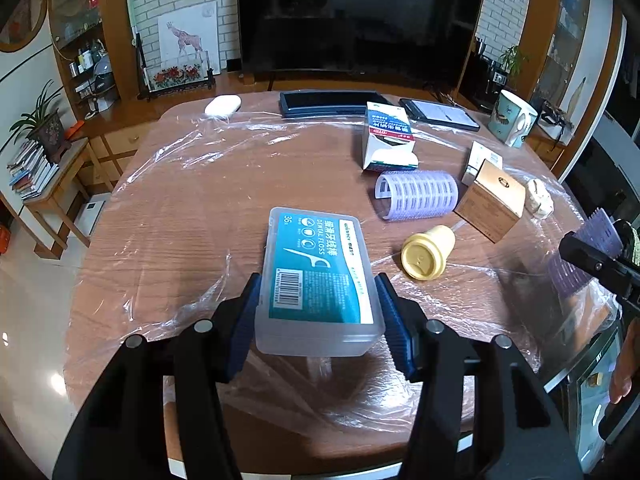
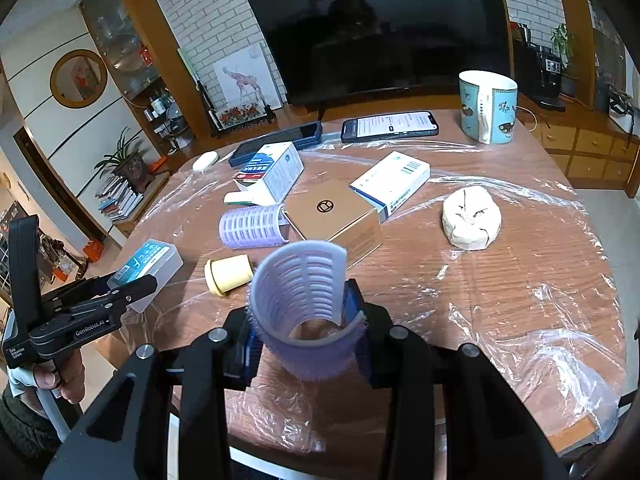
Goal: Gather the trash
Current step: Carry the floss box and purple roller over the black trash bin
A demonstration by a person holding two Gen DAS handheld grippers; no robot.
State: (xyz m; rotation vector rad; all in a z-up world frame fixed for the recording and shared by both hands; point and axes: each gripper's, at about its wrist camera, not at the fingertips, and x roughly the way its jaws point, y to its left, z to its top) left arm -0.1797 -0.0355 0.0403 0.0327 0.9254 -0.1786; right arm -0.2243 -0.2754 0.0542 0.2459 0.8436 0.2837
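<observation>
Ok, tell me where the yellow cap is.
The yellow cap lies on its side mid-table, right of the dental floss box and below the purple hair roller.

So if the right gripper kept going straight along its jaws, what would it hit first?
Probably the brown cardboard box, which lies just beyond the purple hair roller held in the right gripper. Depth is unclear; it may meet the plastic-covered table first.

We see each hand-held gripper as matte black plastic: left [image 1: 318, 312], right [image 2: 306, 332]. Blue ribbed pads [image 1: 394, 320] line the fingers. Round silver screws [image 2: 218, 335] mark the pivots. White lettering reads "GenRobot.AI". A dark knit sleeve [image 2: 20, 424] shows.
</observation>
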